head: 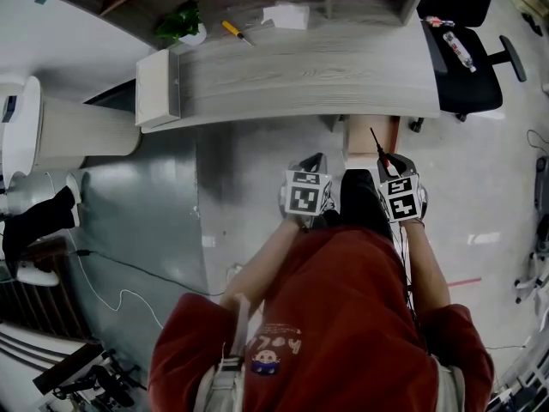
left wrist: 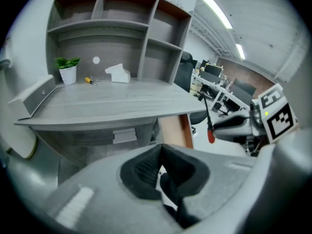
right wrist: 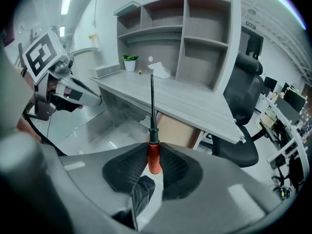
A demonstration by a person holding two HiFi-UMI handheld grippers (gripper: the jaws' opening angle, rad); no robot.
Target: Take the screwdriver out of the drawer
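My right gripper (right wrist: 154, 161) is shut on the red handle of a screwdriver (right wrist: 154, 155). Its thin black shaft stands up from the pads toward the desk. From the head view the screwdriver (head: 378, 147) sticks out ahead of the right gripper (head: 388, 165), over the open wooden drawer (head: 371, 133) under the desk. My left gripper (left wrist: 161, 151) has its pads together with nothing between them, and it hangs beside the right one (head: 312, 161). In the left gripper view the screwdriver (left wrist: 210, 133) shows held in the right gripper (left wrist: 229, 128).
A grey desk (head: 309, 71) with a shelf hutch carries a potted plant (head: 182, 22), a yellow-handled tool (head: 233, 31) and a white tissue box (head: 286, 15). A black office chair (head: 467, 50) with a bottle on it stands to the right.
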